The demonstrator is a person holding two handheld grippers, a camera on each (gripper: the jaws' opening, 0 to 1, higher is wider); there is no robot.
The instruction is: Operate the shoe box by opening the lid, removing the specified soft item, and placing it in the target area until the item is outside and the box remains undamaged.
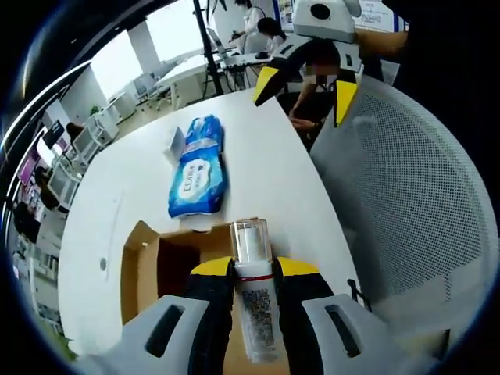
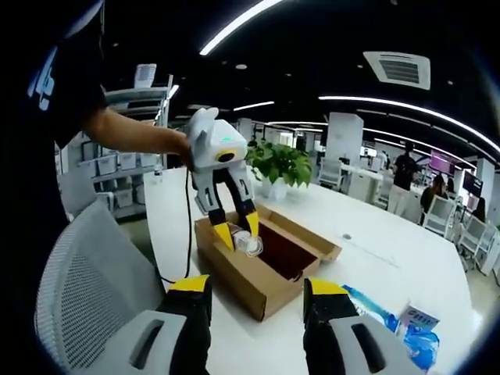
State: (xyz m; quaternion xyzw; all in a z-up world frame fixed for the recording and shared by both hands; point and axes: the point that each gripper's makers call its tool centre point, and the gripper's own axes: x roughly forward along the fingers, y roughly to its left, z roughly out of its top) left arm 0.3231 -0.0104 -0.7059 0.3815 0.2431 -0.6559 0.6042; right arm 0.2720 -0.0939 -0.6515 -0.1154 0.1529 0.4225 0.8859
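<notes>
**Tube's out of the box but the grip looks sketchy**

So the tube (image 1: 255,301) is pinched between the jaws of the left gripper (image 1: 254,269), hanging just over the open shoe box (image 2: 262,269). It's a white squeezy tube with small print on the body and a clear cap (image 1: 251,238). The long axis runs straight along the jaws, cap end pointing forward and away from the gripper. In the right gripper view the cap pokes down and out past the yellow tips, toward the inside of the box.

What could go wrong, as far as I can judge: it's soft and smooth, so a hard squeeze may make it slide out forward and drop back in. Swinging low could clip the box wall (image 2: 234,277) or the opened flap (image 2: 301,234) and crease the cardboard.

The right gripper (image 2: 256,301) hovers near the box's corner with its jaws spread wide and nothing in them.

Further out on the white table (image 1: 266,148) there's a blue pack of wipes (image 1: 198,168) beyond the box, with a small white box (image 1: 175,146) just beside it. A grey mesh chair (image 1: 414,195) sits at the table edge.
</notes>
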